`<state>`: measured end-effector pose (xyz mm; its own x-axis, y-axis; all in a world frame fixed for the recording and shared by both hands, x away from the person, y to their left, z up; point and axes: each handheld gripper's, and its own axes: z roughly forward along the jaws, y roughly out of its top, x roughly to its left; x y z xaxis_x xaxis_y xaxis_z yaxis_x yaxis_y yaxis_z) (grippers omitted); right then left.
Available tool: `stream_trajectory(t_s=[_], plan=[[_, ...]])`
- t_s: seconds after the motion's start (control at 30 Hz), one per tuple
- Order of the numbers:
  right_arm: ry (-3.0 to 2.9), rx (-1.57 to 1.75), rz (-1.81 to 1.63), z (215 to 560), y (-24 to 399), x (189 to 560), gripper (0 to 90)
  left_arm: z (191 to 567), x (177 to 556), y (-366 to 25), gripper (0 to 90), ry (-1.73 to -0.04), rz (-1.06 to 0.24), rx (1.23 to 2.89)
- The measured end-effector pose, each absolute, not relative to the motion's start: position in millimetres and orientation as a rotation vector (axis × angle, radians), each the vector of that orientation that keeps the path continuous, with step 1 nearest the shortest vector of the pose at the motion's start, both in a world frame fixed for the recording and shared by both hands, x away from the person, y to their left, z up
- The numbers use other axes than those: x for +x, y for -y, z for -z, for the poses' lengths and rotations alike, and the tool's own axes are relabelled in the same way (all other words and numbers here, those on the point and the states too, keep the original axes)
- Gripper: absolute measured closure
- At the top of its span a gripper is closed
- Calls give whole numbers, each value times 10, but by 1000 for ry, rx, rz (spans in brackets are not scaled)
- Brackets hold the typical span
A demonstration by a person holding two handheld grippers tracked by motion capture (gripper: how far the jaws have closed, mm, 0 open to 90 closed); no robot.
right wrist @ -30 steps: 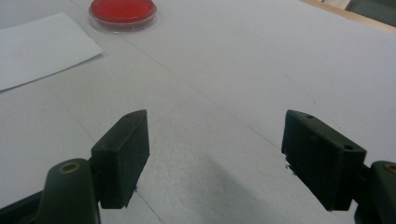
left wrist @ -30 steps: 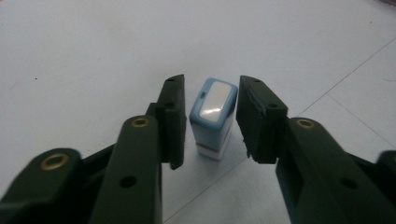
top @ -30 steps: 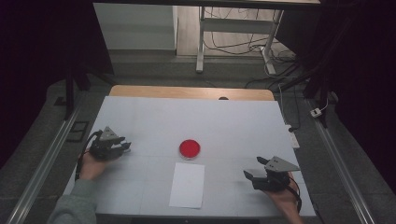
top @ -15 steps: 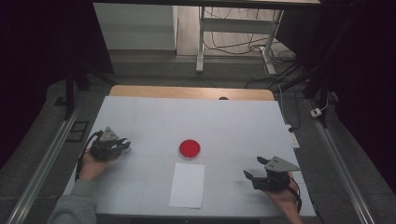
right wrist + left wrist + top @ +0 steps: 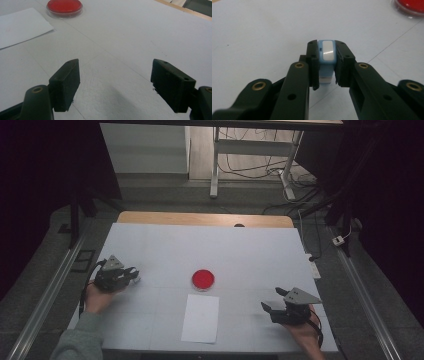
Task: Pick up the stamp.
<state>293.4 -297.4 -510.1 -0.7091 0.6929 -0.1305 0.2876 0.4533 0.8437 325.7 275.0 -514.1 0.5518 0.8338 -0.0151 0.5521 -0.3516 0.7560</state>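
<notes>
Blue and white, the small stamp-like block (image 5: 326, 58) is now pinched between the jaws of your left gripper (image 5: 131, 274) — the pads press on both of its sides, and they closed onto it within the last moment. In the high view that gripper sits at the left of the white table (image 5: 165, 245), low over the surface, so the block is in your grip at the table's left side, seemingly resting on the surface or just above it. I cannot tell which.

Moving right, the red ink pad (image 5: 203, 279) lies near the middle of the table, untouched and well apart from either gripper. Just in front of it, nearer to you, lies the white sheet of paper (image 5: 200, 318), which looks blank from above.

At the far right, your right gripper (image 5: 276, 301) rests by the table's near edge with its jaws standing wide apart and nothing between them — bare table surface shows between the pads in the right gripper view.

So the pick-up looks done: you have the block secured. What appears to be left, judging by the layout, is everything after that: carrying the block across to the red pad, pressing it there, and then bringing it down on the sheet. Your right gripper is free to steady the paper if it needs it.
</notes>
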Motion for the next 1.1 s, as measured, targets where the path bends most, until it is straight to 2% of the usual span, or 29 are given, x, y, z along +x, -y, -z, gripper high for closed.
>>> stream_trajectory(t_s=[0.2, 0.8, 1.1], plan=[[-2237, 817, -1179, 5094, 2970, 2937, 230, 5102, 3254, -2764, 757, -1124, -427, 1996], [-2239, 819, -1176, 5103, 2972, 2937, 231, 5005, 3199, -2739, 757, -1110, -461, 1950], [-2238, 819, -1175, 5105, 2972, 2936, 231, 4957, 3183, -2738, 756, -1088, -422, 1909]])
